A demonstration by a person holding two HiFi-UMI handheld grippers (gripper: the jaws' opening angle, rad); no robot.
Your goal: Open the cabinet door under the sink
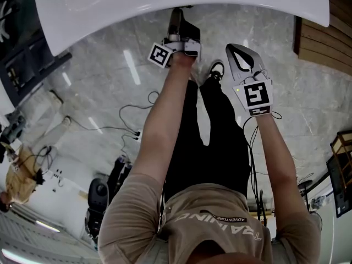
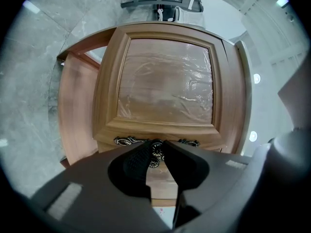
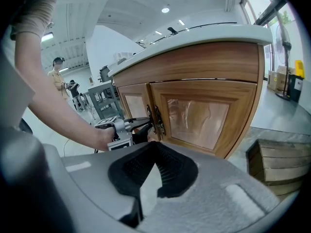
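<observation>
Two wooden cabinet doors with plastic-covered panels stand under the white sink counter (image 1: 165,10). In the left gripper view one door (image 2: 165,81) fills the frame, turned sideways. Its ornate dark metal handle (image 2: 127,141) runs across the tips of my left gripper (image 2: 156,148), whose jaws are shut on it. The right gripper view shows the left gripper (image 3: 141,127) reaching level to the handles (image 3: 158,118) where the left door (image 3: 133,106) and right door (image 3: 199,115) meet. My right gripper (image 3: 154,148) hangs back from the cabinet, angled down, shut and holding nothing. In the head view, the left gripper (image 1: 177,15) goes under the counter, with the right gripper (image 1: 237,51) beside it.
A stack of wooden boards (image 3: 282,164) lies on the floor right of the cabinet. A grey metal rack (image 3: 97,98) and people (image 3: 58,76) stand far off to the left. Cables (image 1: 137,120) trail over the marble floor beside the person's legs.
</observation>
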